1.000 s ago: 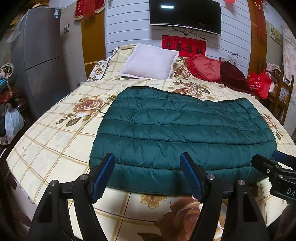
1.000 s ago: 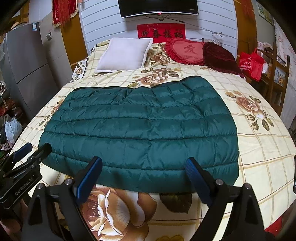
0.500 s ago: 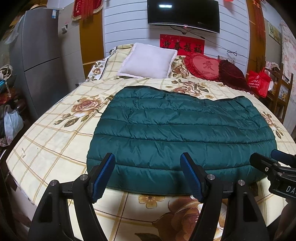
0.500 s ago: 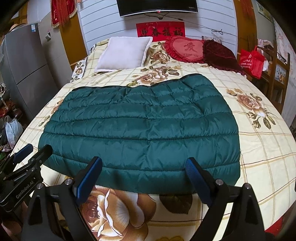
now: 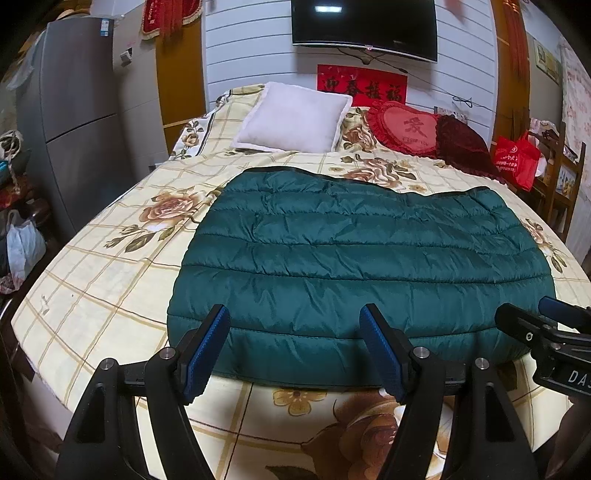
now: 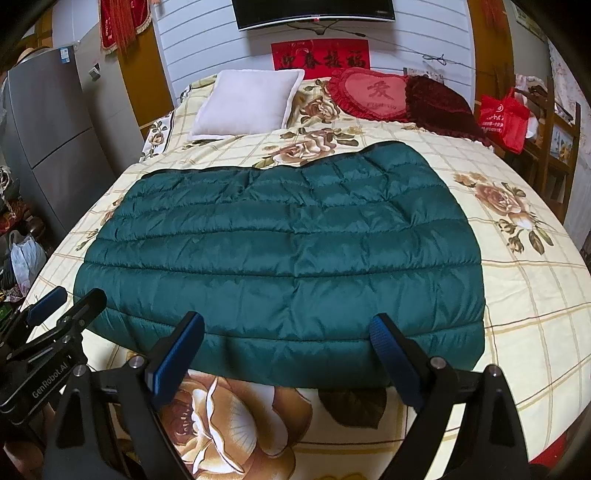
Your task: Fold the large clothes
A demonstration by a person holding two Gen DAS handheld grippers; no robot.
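You are holding the left gripper [image 5: 295, 332] spread wide and empty, hovering just over the near hem of the jacket [image 5: 362, 251], tilted down at it. Beside it you are holding the right gripper [image 6: 288, 339] the same way, jaws apart with nothing between them, over the hem nearer the right corner. Neither pad is touching the fabric. Side by side and aimed at the same edge, they seem to be lining up for a two-point pinch of the hem, so the near half can be carried over the far half in one even fold.

The jacket is lying flat across the middle of the bed [image 5: 96, 280], a quilted green rectangle, apparently already folded in at the sides, since no sleeves are showing. The puffy filling will likely be springing back, so a deep pinch would be safer than a shallow one.

Nothing is lying on the jacket or between it and the grippers. Past its far edge a white pillow [image 5: 291, 118], a red heart cushion [image 5: 406, 129] and a dark red cushion [image 5: 465, 147] are sitting at the head of the bed, well apart from the jacket and out of the fold's path. A red bag [image 5: 517, 158] is hanging off to the right, and a television [image 5: 365, 26] is mounted on the wall behind.
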